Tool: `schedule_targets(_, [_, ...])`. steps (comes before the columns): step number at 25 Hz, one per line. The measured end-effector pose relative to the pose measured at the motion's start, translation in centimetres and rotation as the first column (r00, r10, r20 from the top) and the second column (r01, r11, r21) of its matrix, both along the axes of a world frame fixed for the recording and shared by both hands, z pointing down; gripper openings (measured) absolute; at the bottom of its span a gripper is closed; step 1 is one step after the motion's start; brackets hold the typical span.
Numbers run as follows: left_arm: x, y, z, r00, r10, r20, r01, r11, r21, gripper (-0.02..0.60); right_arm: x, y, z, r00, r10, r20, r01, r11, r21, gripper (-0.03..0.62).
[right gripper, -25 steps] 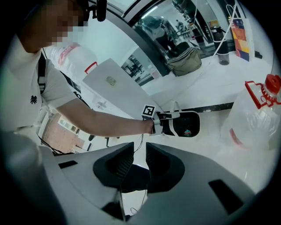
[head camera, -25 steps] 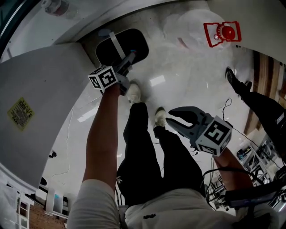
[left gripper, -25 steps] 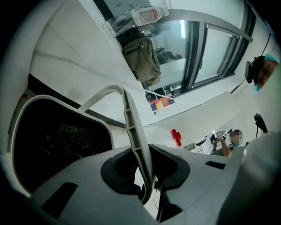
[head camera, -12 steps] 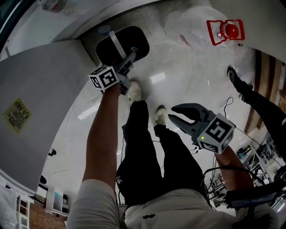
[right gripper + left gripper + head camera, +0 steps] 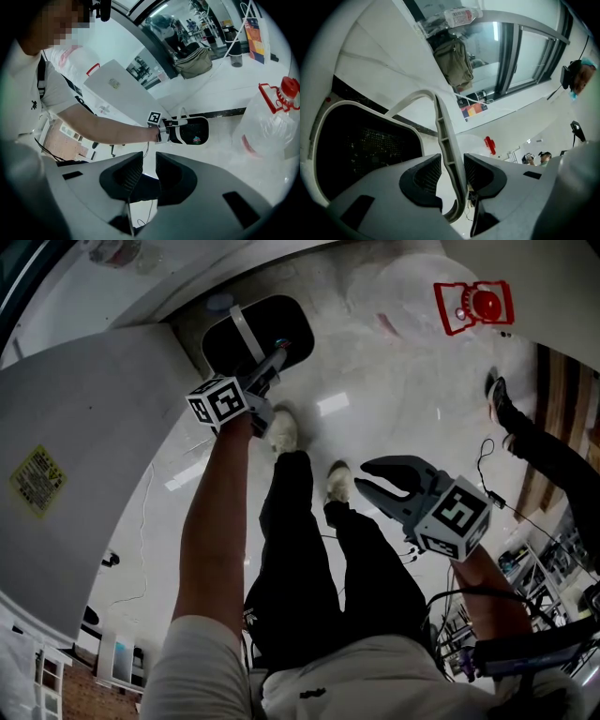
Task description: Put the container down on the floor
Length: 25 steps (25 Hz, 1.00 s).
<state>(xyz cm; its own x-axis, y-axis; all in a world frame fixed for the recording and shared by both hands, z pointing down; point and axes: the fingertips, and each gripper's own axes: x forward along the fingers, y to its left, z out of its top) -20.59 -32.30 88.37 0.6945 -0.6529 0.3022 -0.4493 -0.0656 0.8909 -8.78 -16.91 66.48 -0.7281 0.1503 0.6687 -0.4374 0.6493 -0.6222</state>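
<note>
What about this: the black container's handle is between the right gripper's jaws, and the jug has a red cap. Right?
Not quite. The handle of the black container is between the jaws of the left gripper, not the right gripper, whose jaws hold nothing. The left gripper view shows it, with the jaws opening around the handle. The jug does have a red cap.

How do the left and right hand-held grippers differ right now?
The left hand-held gripper reaches down to the container on the floor; the right hand-held gripper hangs apart from it. The left has the handle between its opening jaws; the right's jaws stand slightly apart on nothing. Both carry marker cubes.
</note>
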Motion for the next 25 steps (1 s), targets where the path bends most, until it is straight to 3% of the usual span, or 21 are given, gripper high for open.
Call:
schedule_targets(7, [-0.4,0.1,0.1,1.000,0.003,0.020,-0.003,1.000,-0.007,0.181,0.0,0.1,0.0,1.000,0.000,0.006,0.000,1.000,0.001,0.083])
schedule_targets(15, [-1.9,1.3,-0.6,0.997,-0.037,0.064,0.038,0.999,-0.021,0.280,0.1,0.6,-0.4,1.000,0.000,0.008,0.000,1.000,0.010,0.083])
schedule_targets(25, [-4.4,8.2,-5.3,0.988,-0.092,0.124,0.099,0.994,-0.053,0.296,1.0,2.5,-3.4,0.999,-0.025,0.030,0.023,0.998,0.060,0.083])
